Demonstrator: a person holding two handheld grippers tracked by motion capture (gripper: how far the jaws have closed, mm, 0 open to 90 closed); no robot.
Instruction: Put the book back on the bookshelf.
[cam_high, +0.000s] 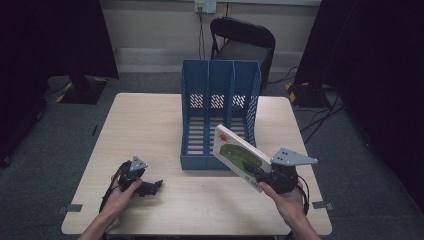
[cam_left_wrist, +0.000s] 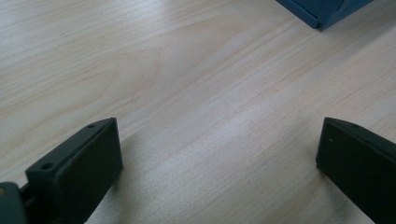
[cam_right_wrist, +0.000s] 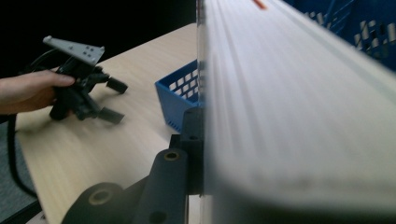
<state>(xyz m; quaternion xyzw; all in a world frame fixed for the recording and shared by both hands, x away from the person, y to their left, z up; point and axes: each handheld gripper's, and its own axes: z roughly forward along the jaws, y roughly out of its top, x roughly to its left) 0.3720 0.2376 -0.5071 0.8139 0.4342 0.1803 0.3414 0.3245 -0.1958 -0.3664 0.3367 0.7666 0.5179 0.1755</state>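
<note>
Book (cam_high: 238, 157) pinched in our right gripper (cam_high: 264, 176), tilted; left gripper (cam_high: 150, 187) spread, idle. Next we swing it towards twelve o'clock into the blue rack (cam_high: 220, 100).

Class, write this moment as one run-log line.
left gripper: open, on table | right gripper: shut on book, tilted | file rack: empty

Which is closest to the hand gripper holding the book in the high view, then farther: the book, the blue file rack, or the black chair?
From the right gripper:
1. Book, clamped in its jaws, tilted.
2. Blue file rack, just behind, mid-table.
3. Black chair, beyond the table's far edge.
</note>
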